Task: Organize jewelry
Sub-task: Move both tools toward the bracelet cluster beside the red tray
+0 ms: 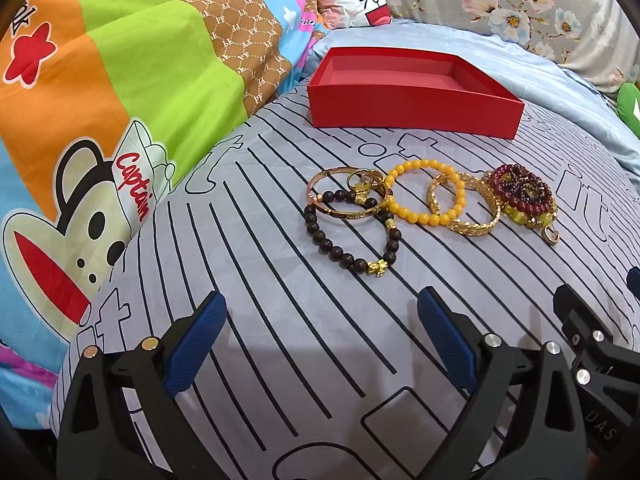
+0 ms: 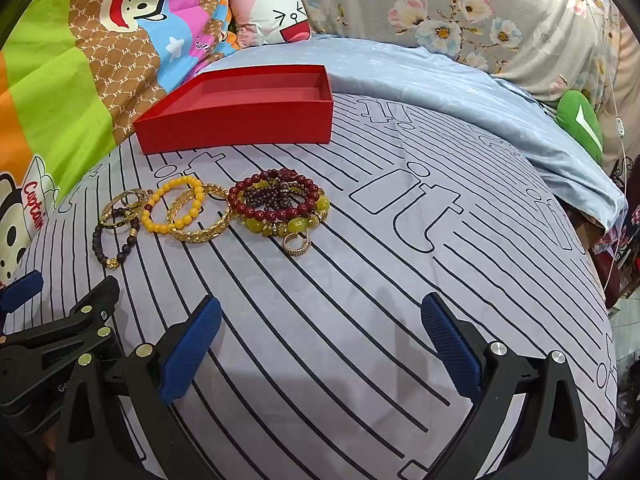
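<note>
Blue-padded and nearest me, my left hand-held gripper (image 1: 322, 328) and right hand-held gripper (image 2: 320, 332) both hang jaws wide apart, empty, over the striped bed sheet (image 2: 360, 300). Beyond them a row of bracelets (image 1: 428, 200) lies mid-bed. Farther on, toward the pillows, sits the red box (image 1: 412, 92), empty.

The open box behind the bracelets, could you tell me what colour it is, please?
The box is plain red, inside and out; the right wrist view shows it best.

Bracelets (image 1: 424, 208) before box (image 1: 412, 110)
</note>
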The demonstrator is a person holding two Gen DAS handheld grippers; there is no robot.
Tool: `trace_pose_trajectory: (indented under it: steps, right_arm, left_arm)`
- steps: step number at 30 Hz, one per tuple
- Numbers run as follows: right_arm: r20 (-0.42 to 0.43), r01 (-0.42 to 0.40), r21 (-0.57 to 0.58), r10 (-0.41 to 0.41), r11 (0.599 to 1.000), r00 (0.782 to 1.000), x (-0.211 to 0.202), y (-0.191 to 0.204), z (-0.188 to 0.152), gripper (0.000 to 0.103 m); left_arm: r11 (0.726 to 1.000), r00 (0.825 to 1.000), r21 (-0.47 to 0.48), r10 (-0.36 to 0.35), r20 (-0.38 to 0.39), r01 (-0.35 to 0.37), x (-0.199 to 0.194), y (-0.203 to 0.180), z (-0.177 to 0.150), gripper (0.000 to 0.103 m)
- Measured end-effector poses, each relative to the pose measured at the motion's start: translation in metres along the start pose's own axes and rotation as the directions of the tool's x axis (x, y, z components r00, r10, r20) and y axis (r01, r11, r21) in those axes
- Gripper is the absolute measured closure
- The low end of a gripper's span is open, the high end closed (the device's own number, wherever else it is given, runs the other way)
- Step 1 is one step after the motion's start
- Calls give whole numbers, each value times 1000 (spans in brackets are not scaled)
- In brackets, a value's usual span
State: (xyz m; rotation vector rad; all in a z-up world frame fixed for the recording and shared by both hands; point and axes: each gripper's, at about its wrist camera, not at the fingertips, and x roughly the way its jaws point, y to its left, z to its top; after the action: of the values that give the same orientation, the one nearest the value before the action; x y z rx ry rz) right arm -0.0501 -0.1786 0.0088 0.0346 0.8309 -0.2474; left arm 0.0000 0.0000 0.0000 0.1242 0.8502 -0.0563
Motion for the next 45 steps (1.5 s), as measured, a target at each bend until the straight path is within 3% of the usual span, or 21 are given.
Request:
trace_pose_trajectory:
  steps: [24, 35, 45]
  right_arm:
    - [16, -20, 0, 20, 1000, 1000, -5, 1, 4, 6]
    - [27, -18, -4, 19, 1000, 999, -2, -2, 19, 7]
    - [24, -38, 1, 38, 999, 999, 6, -7, 32, 10]
  left_arm:
    - [1000, 999, -6, -7, -37, 7, 0, -1, 5, 10]
    - [1000, 1000, -10, -27, 8, 27, -6, 6, 26, 9]
    - [998, 1000, -54, 11, -28, -13, 14, 35, 31, 9]
